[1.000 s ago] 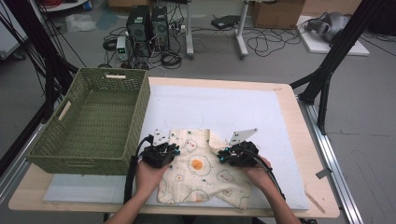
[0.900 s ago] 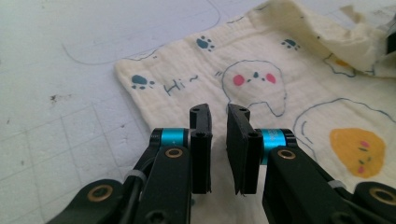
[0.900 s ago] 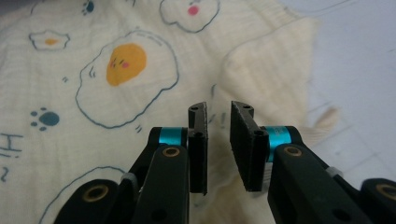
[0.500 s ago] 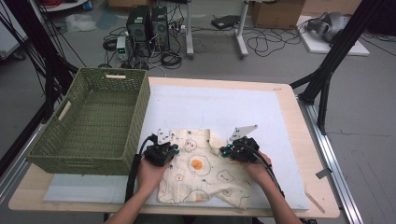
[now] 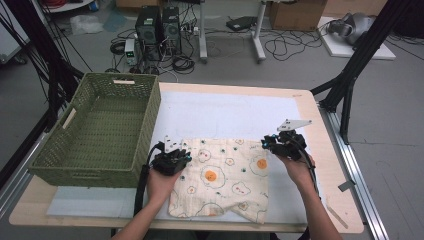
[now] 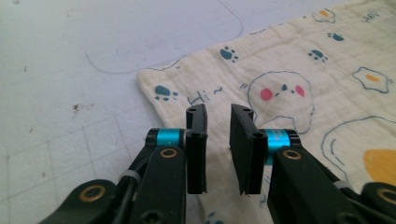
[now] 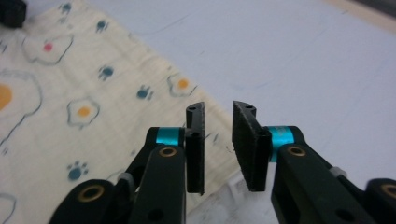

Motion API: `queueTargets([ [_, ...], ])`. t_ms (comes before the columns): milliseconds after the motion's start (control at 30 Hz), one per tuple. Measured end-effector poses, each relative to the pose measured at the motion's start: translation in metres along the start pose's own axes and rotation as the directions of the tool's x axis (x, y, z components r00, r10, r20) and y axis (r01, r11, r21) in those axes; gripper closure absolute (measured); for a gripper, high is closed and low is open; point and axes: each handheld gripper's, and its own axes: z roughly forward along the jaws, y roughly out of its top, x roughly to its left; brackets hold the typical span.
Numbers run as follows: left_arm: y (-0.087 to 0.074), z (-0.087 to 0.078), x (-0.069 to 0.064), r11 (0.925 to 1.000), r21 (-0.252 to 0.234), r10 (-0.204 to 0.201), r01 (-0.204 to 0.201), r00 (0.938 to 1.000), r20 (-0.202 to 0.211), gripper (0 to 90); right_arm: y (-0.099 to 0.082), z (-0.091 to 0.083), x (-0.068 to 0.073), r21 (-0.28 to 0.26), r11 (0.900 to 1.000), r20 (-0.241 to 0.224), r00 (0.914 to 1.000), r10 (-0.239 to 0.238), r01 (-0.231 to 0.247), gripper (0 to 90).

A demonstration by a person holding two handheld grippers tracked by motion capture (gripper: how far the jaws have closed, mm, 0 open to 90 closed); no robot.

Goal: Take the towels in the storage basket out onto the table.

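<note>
A cream cloth (image 5: 225, 177) printed with fried eggs and paw marks lies spread flat on the white mat. My left gripper (image 5: 179, 151) rests at the cloth's far left corner. Its jaws have just been opening and now stand a little apart over the cloth (image 6: 280, 84), gripping nothing. My right gripper (image 5: 274, 142) hovers at the cloth's far right corner. Its jaws have also just been opening, with an empty gap between them above the cloth's edge (image 7: 93, 93). In their own views, both the left gripper (image 6: 217, 112) and the right gripper (image 7: 218, 109) are open.
A green wicker basket (image 5: 75, 172) stands empty on the left of the table, close to my left hand. The white mat (image 5: 225, 112) stretches bare beyond the cloth. The wooden table edge (image 5: 330, 165) runs just right of my right hand.
The right gripper moved right and slightly away, drawing the cloth's right side out flat. Both grippers then let go of the cloth. The left hand stayed put.
</note>
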Motion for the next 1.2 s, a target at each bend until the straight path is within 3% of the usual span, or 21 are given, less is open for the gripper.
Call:
queueTargets([
  [167,0.0,0.006,0.003,0.999,0.0,-0.046,0.046,0.9986,-0.027,70.5,-0.015,0.02,0.0,0.057,0.9983,-0.057,0.9982,0.016,-0.013,60.5],
  [300,0.001,0.008,0.007,0.9957,0.005,-0.092,0.093,0.9945,-0.05,69.2,-0.016,0.029,-0.002,0.082,0.9965,-0.047,0.9987,0.021,-0.017,60.7],
  [400,0.002,0.009,0.005,0.9965,0.016,-0.08,0.082,0.9941,-0.073,71.8,-0.019,0.034,-0.003,0.099,0.9946,-0.045,0.9984,0.036,-0.031,66.9],
  [467,0.006,0.011,0.003,0.9985,0.049,-0.021,0.026,0.9947,-0.101,77.7,-0.019,0.035,-0.003,0.099,0.9946,-0.054,0.9979,0.037,-0.031,79.4],
  [533,0.01,0.012,0.005,0.9967,0.065,-0.045,0.049,0.9963,-0.074,86.8,-0.018,0.036,-0.002,0.099,0.9947,-0.073,0.9967,0.035,-0.027,87.0],
  [600,0.013,0.014,0.003,0.9973,0.069,-0.021,0.026,0.9969,-0.076,87.9,-0.016,0.036,-0.001,0.107,0.9941,-0.076,0.9969,0.023,-0.015,88.5],
  [633,0.014,0.014,0.001,0.9979,0.059,-0.02,0.025,0.9967,-0.079,88.3,-0.014,0.035,-0.001,0.102,0.9948,-0.061,0.9981,0.006,0.0,88.6],
  [733,0.019,0.014,0.0,0.9996,0.018,-0.019,0.021,0.9933,-0.114,88.7,-0.006,0.028,-0.005,0.071,0.9974,-0.036,0.9992,0.016,-0.014,88.8],
  [833,0.03,0.01,0.005,0.9985,-0.047,-0.037,0.029,0.9857,-0.164,88.8,0.01,0.018,-0.012,0.029,0.9995,-0.003,0.9999,0.011,-0.011,88.9],
  [933,0.047,0.01,0.01,0.9907,-0.135,-0.044,0.016,0.9776,-0.206,88.6,0.028,0.012,-0.02,-0.013,0.9999,0.033,0.9995,-0.001,0.002,88.6],
  [967,0.052,0.012,0.011,0.9907,-0.136,-0.037,0.008,0.9758,-0.215,87.6,0.032,0.012,-0.024,-0.021,0.9997,0.034,0.9994,0.009,-0.008,86.7],
  [1000,0.055,0.015,0.012,0.9917,-0.127,-0.051,0.023,0.975,-0.216,83.1,0.034,0.014,-0.027,-0.027,0.9996,0.044,0.999,0.011,-0.01,77.2],
  [1033,0.055,0.016,0.013,0.9926,-0.115,-0.063,0.041,0.9777,-0.2,77.6,0.034,0.015,-0.029,-0.025,0.9993,0.055,0.9981,0.028,-0.027,74.0],
  [1100,0.054,0.018,0.013,0.9959,-0.086,-0.043,0.027,0.9806,-0.191,75.0,0.031,0.017,-0.029,-0.009,0.9991,0.019,0.9989,0.043,-0.043,70.5],
  [1200,0.048,0.015,0.01,0.9978,-0.064,-0.028,0.018,0.9875,-0.155,73.2,0.023,0.014,-0.021,0.002,0.9999,-0.002,0.9999,0.012,-0.012,67.6],
])
